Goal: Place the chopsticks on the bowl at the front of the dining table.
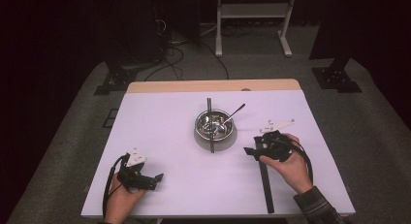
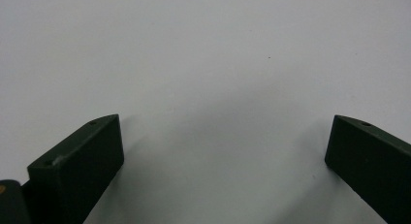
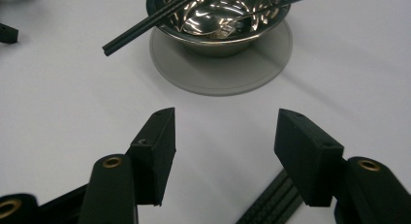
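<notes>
My right tongs (image 3: 224, 144) hang released, empty, above the black stick (image 1: 265, 183); bowl (image 1: 214, 123) at twelve o'clock. I'd drop squarely, straddle, then clench. Left tongs (image 2: 224, 158) wide, idle.

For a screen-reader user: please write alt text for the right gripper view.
The right claw hovers open and empty over a white table, facing a steel bowl on a grey coaster. Black chopsticks lie across the bowl's rim.
</notes>
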`<action>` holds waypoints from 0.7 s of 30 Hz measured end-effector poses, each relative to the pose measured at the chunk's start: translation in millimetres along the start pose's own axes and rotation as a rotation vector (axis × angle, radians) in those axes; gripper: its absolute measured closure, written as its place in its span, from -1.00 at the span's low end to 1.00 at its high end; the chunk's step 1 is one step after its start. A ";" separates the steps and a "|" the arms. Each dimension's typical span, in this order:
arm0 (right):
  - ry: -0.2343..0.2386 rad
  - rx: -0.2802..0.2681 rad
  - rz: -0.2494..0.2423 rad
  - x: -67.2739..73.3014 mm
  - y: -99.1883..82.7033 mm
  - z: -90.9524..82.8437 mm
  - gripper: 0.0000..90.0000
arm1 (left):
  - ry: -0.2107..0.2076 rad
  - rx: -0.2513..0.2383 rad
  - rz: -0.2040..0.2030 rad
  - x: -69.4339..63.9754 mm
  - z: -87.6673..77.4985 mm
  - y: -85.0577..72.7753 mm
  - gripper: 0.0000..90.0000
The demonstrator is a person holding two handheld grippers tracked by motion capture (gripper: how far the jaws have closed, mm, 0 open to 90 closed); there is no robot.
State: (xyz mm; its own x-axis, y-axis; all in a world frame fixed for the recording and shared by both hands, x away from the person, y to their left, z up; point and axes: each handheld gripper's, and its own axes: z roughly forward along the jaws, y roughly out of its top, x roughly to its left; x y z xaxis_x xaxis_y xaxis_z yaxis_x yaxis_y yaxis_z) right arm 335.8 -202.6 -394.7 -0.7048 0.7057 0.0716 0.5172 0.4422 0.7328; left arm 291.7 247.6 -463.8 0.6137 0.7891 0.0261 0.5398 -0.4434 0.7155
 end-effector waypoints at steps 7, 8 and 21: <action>-0.017 -0.002 0.024 -9.8 -9.3 -8.1 -0.24 | 0.000 0.000 0.002 0.2 0.0 0.0 -1.00; -0.019 -0.002 0.024 -11.0 -10.9 -8.6 -0.25 | 0.000 0.000 0.002 0.2 0.0 0.0 -1.00; -0.064 0.005 0.074 -26.5 -34.8 -19.6 -0.29 | 0.000 -0.002 -0.004 -0.2 0.1 0.0 -1.00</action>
State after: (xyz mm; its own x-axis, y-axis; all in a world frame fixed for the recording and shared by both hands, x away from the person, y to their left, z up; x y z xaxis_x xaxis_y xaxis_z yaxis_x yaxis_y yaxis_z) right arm 327.0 -247.5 -408.8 -0.6327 0.7701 0.0820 0.5693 0.3907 0.7234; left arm 291.6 247.4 -463.9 0.6117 0.7907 0.0232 0.5409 -0.4395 0.7171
